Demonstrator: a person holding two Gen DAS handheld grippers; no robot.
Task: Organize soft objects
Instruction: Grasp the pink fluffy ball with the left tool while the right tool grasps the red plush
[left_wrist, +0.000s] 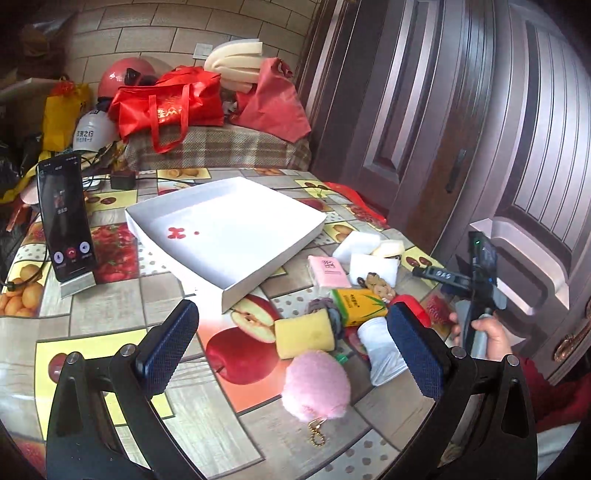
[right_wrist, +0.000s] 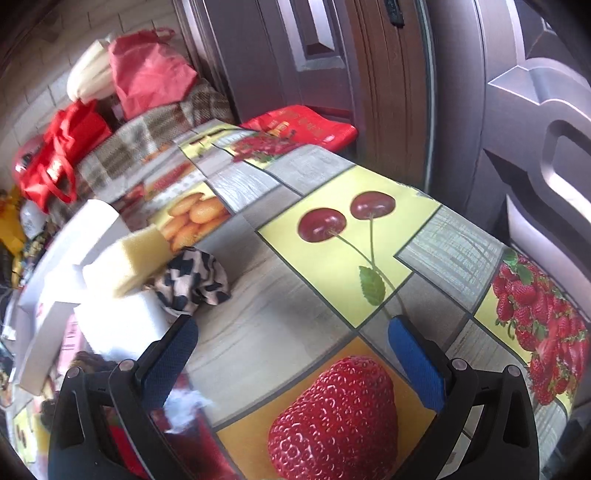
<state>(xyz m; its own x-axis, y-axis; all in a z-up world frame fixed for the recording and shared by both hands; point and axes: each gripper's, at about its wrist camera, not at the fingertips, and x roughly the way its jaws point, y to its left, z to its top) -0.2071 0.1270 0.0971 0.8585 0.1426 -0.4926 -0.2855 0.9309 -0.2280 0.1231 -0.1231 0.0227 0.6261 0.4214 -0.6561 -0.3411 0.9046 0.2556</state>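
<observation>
Soft items lie heaped on the desk (left_wrist: 110, 314) just right of the empty white tray (left_wrist: 225, 221). Left tongs (left_wrist: 291, 343) gape wide, empty, hovering over the yellow sponge (left_wrist: 304, 334) and pink pompom (left_wrist: 317, 384). Best approach, I judge: drop straight onto one piece, pinch mid-body, avoid the keychain. Right tongs (right_wrist: 293, 363) also spread, empty, angled low over bare desk, beside the patterned cloth (right_wrist: 192, 280).
</observation>
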